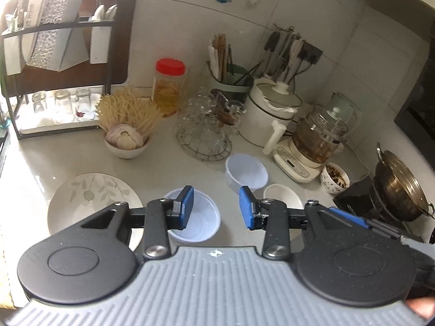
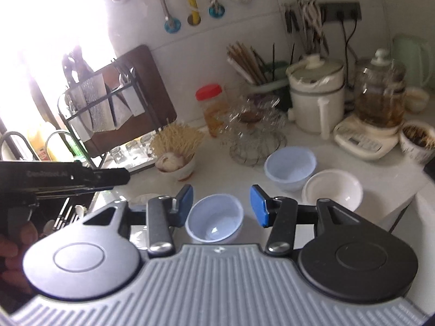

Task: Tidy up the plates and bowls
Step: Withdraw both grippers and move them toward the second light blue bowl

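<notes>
Counter edge (image 2: pixel 402 206) beside white bowl (image 2: pixel 332 190)

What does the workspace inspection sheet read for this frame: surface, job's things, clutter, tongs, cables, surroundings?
Surface: pale countertop, crowded at the back.
Job's things: leaf-pattern plate; near blue bowl; far blue bowl; white bowl; all separate and upright.
Clutter: red-lidded jar, wire basket of glassware, white pot, glass kettle.
Tongs: left tongs and right tongs open, holding nothing.
Cables: plugs in wall socket.
Surroundings: dish rack, wok.
</notes>
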The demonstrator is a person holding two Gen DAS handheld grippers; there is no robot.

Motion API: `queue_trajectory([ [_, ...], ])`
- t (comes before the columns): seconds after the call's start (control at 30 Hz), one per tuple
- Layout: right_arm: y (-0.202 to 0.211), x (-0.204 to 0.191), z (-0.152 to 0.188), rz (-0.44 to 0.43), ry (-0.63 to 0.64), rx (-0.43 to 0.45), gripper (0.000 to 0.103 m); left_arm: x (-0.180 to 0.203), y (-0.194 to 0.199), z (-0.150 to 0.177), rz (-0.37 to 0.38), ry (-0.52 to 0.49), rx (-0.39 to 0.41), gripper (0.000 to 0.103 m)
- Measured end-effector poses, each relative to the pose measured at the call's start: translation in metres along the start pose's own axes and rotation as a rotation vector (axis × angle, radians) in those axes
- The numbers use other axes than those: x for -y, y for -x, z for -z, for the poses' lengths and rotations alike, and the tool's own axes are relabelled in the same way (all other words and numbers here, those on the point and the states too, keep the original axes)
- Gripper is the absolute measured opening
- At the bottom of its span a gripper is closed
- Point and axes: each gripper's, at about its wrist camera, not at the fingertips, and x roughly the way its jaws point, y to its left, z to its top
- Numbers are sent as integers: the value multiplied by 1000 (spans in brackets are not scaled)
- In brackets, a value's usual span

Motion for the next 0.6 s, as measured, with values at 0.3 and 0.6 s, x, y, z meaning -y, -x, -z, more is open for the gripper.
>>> queue_trajectory([
  [0.3,21,18,14,50,-35,-35,50,21,-3,19,42,-18,-44,43],
  [0.6,31,19,20,90,-48,-34,50,30,-8,31,72,-42,-80,44],
])
